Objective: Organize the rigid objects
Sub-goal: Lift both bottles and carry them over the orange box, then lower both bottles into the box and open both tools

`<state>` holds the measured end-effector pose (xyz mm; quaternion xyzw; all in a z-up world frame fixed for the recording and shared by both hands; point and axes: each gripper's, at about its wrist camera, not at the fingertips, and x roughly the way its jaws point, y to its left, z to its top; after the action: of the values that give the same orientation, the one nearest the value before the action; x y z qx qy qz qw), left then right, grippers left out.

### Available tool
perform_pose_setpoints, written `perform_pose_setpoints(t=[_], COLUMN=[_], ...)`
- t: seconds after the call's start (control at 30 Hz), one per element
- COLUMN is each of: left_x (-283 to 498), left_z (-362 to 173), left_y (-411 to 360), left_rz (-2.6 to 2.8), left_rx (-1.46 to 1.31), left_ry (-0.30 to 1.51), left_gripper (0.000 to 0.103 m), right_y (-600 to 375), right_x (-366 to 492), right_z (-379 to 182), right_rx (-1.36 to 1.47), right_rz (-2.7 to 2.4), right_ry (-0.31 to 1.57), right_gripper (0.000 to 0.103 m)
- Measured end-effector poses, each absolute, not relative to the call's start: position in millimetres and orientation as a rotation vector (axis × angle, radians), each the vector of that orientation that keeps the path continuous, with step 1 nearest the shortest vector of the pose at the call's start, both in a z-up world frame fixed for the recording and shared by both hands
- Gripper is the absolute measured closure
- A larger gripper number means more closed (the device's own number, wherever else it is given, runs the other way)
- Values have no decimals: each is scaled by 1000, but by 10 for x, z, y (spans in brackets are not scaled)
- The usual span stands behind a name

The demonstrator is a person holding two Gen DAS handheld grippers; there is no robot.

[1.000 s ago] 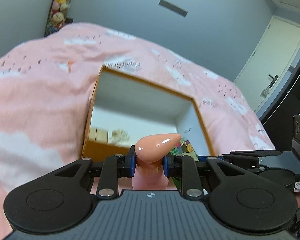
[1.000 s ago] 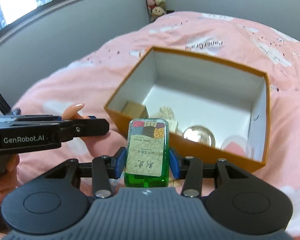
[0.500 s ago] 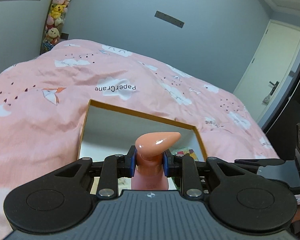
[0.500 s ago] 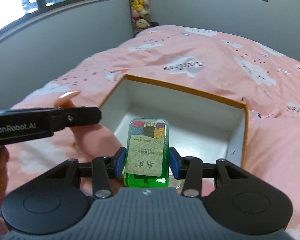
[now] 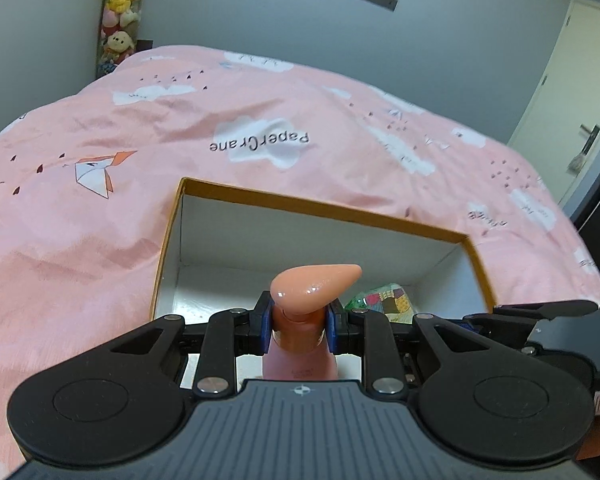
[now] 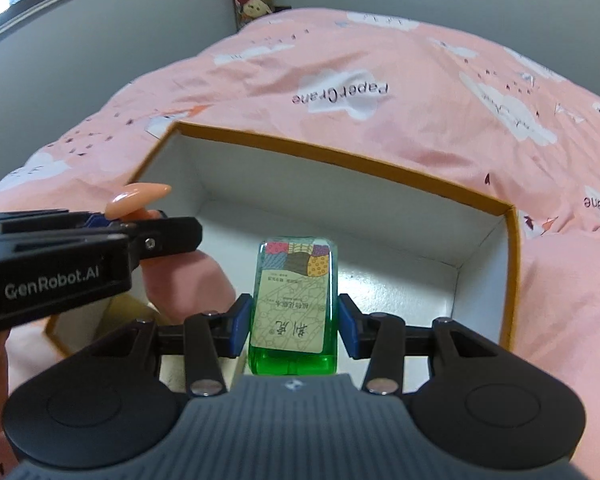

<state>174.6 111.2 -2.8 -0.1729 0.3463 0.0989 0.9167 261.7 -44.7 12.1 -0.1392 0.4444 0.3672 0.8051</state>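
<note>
My left gripper (image 5: 299, 330) is shut on the neck of a peach pump bottle (image 5: 314, 286), its spout pointing right. In the right wrist view my right gripper (image 6: 293, 326) is shut on a green bottle (image 6: 292, 300) with a patchwork label. Both hang over the near part of an orange box (image 5: 320, 210) with a white inside, which lies open on the pink bed. The left gripper (image 6: 140, 236) with the peach bottle (image 6: 138, 196) shows at the left of the right wrist view. The green bottle (image 5: 384, 300) peeks in at the right of the left wrist view.
A pink quilt (image 5: 100, 184) with white clouds covers the bed around the box (image 6: 340, 160). Plush toys (image 5: 118, 20) are stacked in the far corner. A door (image 5: 572, 92) stands at the right. A tan block (image 6: 124, 312) lies in the box's near left corner.
Both grippers have moved forward over the box with their bottles still held. The box's near wall and the items on its floor have slid out of sight below the grippers.
</note>
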Motion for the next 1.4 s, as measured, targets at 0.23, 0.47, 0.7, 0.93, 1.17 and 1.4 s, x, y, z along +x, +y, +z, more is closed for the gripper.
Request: perform_pose_setpoints(t=[0.23,0.47,0.7,0.93,1.17,1.4], left_x=[1940,2124,2203,2227,2233,2230], left_z=[-128,-236,-378,-445,-462,-464], left_y=[1169,1215,1299,1284,1263,1239], left_rz=[227,242,271,274,275,273], left_rx=[-332,-310,-328,-330,-326,-337], left_ry=[725,754,810,828,825,842], left_gripper=[75,75,75,74,72,51], right_y=[-207,-3,162,243,217,202], right_x=[2856,2965,3026,3005,3030,2932], right_z=[-95,-255,-413,-529,-563,-443], right_rx=[-315,-344,-367,-402,-398,-469], right_rz=[789,796,803,804,799,823], right_ry=[992,1022,1054,1071,1100,1062], right_gripper=[58,58,58,58,57,46])
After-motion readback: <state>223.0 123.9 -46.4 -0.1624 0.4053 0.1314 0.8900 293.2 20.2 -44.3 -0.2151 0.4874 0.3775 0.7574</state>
